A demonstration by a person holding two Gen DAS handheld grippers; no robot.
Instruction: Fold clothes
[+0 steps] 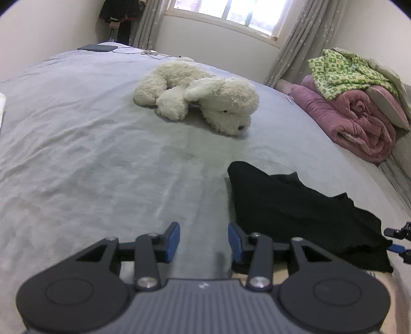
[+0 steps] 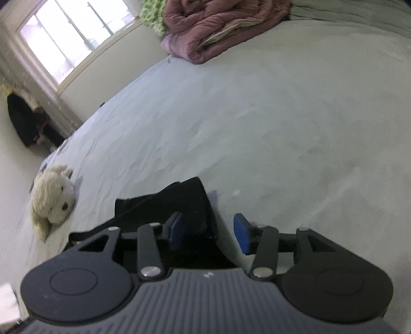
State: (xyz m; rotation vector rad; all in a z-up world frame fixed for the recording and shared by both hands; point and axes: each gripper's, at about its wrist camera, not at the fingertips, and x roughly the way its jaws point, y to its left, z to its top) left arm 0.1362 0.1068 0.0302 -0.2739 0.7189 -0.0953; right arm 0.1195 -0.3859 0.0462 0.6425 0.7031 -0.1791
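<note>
Left wrist view: the left gripper (image 1: 204, 240), black with blue pads, hovers over the grey bedsheet (image 1: 90, 154) with its jaws parted and only bare sheet between them; its right finger lies at the near edge of the crumpled black cloth garment (image 1: 295, 205), which rests on the sheet to the right of the gripper; whether that finger touches the cloth cannot be told; part of the right gripper (image 1: 399, 242) shows at the frame's right edge, beside the garment's far side; a fluffy white plush dog (image 1: 197, 95) lies well beyond the garment, near the bed's middle; a rolled pink quilt (image 1: 359, 120) with a green-and-white patterned cloth (image 1: 344, 72) on top sits at the right side of the bed, beneath a curtained window (image 1: 231, 12).

Right wrist view: the right gripper (image 2: 209, 235) holds its jaws apart, gripping nothing; the black garment (image 2: 167, 208) lies under and behind its left finger, its edge reaching into the gap, while the right finger stands over bare sheet (image 2: 282, 128); the plush dog (image 2: 52, 203) lies to the left, the pink quilt (image 2: 218, 33) at the far end.
</note>
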